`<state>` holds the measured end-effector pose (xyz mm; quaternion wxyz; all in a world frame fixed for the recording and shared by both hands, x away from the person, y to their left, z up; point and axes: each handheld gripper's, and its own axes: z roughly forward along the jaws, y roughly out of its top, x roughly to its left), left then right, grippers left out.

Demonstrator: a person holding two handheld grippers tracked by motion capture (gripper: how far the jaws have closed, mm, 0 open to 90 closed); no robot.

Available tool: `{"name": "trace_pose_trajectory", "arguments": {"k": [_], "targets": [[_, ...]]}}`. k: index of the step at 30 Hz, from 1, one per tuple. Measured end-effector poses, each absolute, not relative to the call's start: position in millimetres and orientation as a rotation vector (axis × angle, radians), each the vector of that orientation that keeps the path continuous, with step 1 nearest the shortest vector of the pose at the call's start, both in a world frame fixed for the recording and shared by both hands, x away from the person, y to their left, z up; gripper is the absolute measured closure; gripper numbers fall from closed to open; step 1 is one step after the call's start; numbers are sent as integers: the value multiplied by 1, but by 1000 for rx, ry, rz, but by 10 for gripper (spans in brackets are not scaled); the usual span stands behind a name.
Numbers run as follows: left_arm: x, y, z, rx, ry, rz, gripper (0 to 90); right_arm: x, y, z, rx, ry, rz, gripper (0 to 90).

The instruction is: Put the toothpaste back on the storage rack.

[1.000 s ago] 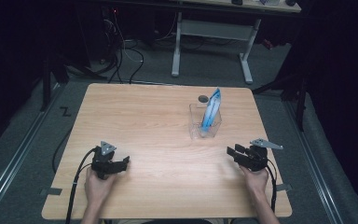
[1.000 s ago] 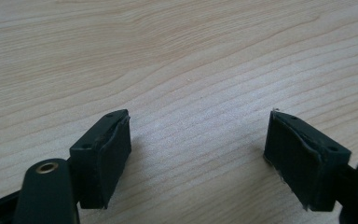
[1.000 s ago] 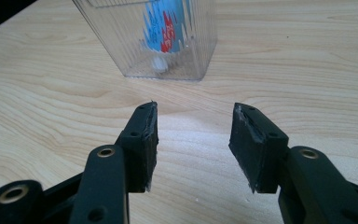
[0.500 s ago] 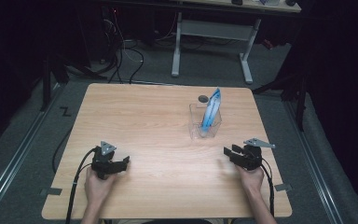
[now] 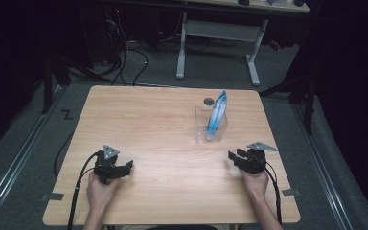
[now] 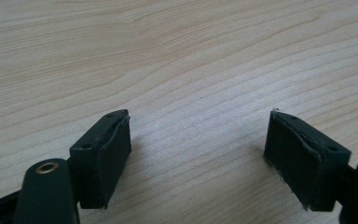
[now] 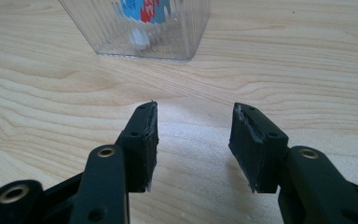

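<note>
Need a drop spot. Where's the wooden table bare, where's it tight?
Bare: the stretch between the left gripper and right gripper, plus the far-left wooden table. Tight: around the clear plastic container holding a blue packet, and the small dark disc behind it.

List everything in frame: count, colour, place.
clear container: 1, transparent plastic, right of the table's centre, ahead of the right tool
blue packet: 1, blue and white with some red, standing tilted in the clear container, its top above the rim
dark disc: 1, dark grey, on the table just behind the container; too small to identify
table: 1, light wood
white desk frame: 1, white legs, on the floor beyond the table
cables: several, black, on the floor at far left
left tool: 1, black, near left of table, jaws open, nothing between
right tool: 1, black, near right, jaws open, nothing between
</note>
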<state>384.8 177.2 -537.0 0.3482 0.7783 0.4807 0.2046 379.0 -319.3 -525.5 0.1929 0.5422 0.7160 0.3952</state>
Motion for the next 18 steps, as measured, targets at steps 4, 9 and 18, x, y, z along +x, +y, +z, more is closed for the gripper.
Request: {"name": "trace_pose_trajectory", "arguments": {"k": [4,9,18], "targets": [[385,177,-537,2018,1246,530,231,381,-318,-529,1522,2009,1087,517],[385,177,-537,2018,1246,530,231,382,-318,-529,1527,1999,1085,517],[385,177,-537,2019,1246,530,231,384,-314,-530,1533,2022,996,484]]}}
